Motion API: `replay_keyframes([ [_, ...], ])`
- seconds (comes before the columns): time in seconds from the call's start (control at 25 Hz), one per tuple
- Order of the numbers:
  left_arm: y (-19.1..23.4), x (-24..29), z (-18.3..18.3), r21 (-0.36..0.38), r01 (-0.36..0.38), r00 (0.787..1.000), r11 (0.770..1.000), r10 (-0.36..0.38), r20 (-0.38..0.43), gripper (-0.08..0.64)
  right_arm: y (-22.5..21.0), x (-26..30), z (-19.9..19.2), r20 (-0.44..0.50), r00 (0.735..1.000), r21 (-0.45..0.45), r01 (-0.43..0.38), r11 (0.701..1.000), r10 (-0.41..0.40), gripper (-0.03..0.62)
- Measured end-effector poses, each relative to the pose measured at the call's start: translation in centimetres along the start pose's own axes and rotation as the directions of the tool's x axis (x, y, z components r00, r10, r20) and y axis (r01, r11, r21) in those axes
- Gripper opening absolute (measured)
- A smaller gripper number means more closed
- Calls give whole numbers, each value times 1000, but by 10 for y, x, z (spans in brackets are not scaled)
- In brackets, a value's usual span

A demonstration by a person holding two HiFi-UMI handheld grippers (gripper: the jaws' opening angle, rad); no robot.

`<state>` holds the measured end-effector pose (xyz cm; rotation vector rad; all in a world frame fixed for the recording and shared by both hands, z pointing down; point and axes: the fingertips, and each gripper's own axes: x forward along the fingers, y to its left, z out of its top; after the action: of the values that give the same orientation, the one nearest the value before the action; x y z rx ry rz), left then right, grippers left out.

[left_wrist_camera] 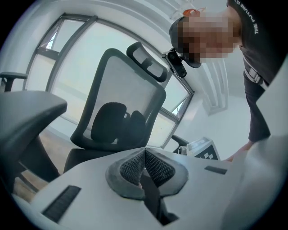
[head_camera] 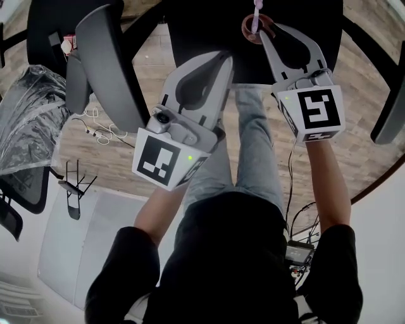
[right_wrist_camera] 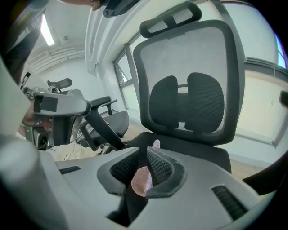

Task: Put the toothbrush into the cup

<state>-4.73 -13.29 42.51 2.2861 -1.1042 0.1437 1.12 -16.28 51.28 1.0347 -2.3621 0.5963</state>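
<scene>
The person's dark sleeves point(head_camera: 120, 266) are seen at the frame's bottom. The left gripper point(head_camera: 223, 58) is held at centre, jaws closed together, nothing between them. The right gripper point(head_camera: 264, 33), at upper right, is clamped on the pink toothbrush point(head_camera: 255, 12), which is seen over the brown cup point(head_camera: 245, 29). Whether it is inside cannot be told.
</scene>
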Motion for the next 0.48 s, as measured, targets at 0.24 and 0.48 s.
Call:
replay_keyframes([
  [0.24, -27, -26, 53, 56, 7, 999, 998, -10, 44, 20, 11, -47, 55, 61, 997, -21, 46, 999, -45, 49],
  [0.48, -65, -55, 117, 142, 20, 994, 990, -35, 107, 20, 25, -109, 125, 156, 984, -33, 95, 995, -88, 48],
])
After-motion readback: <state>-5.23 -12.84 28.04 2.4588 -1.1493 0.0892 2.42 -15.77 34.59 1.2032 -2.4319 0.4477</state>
